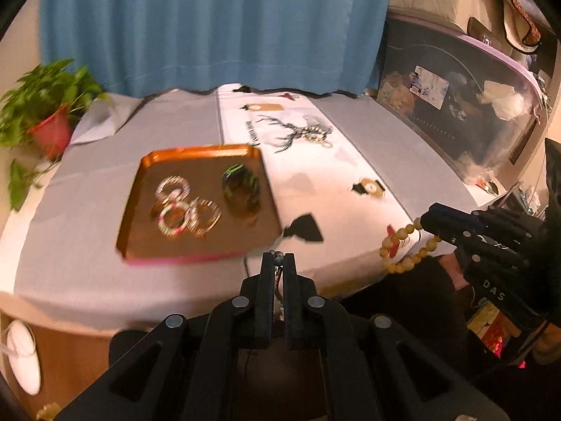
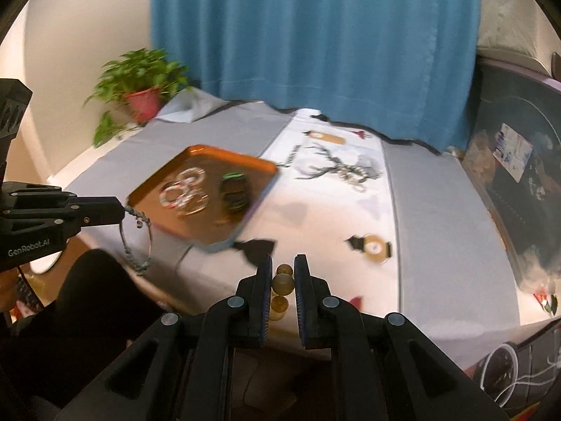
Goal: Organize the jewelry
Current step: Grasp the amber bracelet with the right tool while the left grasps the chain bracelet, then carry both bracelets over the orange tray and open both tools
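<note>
An orange tray (image 1: 196, 150) (image 2: 231, 156) on the grey-clothed table holds several shiny bangles (image 1: 182, 207) (image 2: 182, 189) and a dark beaded bracelet (image 1: 242, 186) (image 2: 235, 189). My left gripper (image 1: 279, 258) (image 2: 123, 207) is shut on a thin grey-blue beaded bracelet (image 2: 138, 242). That bracelet hangs off the table's near edge, just short of the tray. My right gripper (image 2: 283, 270) (image 1: 426, 222) is shut on an amber bead bracelet (image 2: 283, 282) (image 1: 406, 245) over the table's front edge, to the right of the tray.
A potted plant (image 1: 49, 105) (image 2: 140, 84) stands at the table's far left corner before a blue curtain (image 1: 210, 28). A pale chain (image 1: 317, 137) (image 2: 354, 175) lies on the deer-print runner. A dark storage box (image 1: 455, 105) lines the right side. A person's dark-clad leg (image 2: 87, 298) is below.
</note>
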A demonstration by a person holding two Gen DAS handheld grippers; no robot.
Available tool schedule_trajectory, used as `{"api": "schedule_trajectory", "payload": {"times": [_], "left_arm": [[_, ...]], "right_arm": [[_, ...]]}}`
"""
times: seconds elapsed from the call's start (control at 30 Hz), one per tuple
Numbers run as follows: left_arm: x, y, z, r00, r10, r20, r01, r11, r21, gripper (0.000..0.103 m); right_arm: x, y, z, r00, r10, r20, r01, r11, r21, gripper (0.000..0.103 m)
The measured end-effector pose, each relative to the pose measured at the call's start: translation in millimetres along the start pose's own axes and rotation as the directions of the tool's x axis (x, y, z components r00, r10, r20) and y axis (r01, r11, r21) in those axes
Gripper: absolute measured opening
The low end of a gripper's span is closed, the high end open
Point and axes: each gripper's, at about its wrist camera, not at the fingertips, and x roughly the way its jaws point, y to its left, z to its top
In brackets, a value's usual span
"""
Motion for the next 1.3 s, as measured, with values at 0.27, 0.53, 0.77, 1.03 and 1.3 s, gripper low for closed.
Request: {"api": "schedule_trajectory", "payload": {"times": [0.27, 0.53, 0.77, 1.03, 1.3], "left_arm": [[-25.0, 10.1, -37.2, 1.0, 0.028, 0.015, -0.027, 0.999, -0.04, 0.002], [-33.9, 12.7, -43.3, 0.999, 0.025, 0.036, -0.023, 0.998, -0.056, 0.002], [-35.3, 16.5, -44.1, 0.999, 0.025, 0.043, -0.022, 0.998, -0.062, 0.002], [-30.5, 24.7, -42.0, 0.999, 0.036, 0.039, -0.032, 0.997, -0.076, 0.002], [-20.8, 36.7, -39.5, 0.999, 0.039, 0.03, -0.036, 0.995, -0.096, 0.002]], "right_arm": [[-22.0, 41.2, -24.1, 0.998, 0.062, -0.016, -0.063, 0.997, -0.039, 0.013], [-28.2, 57.5, -28.8, 0.997, 0.075, -0.025, -0.076, 0.995, -0.063, 0.013], [-24.2, 61.2, -26.6, 0.997, 0.073, -0.035, -0.076, 0.994, -0.079, 0.013], [-13.6, 65.6, -25.4, 0.995, 0.078, -0.058, -0.083, 0.993, -0.088, 0.013], [1.4, 70.5, -20.4, 0.993, 0.078, -0.084, -0.087, 0.991, -0.106, 0.013]]}}
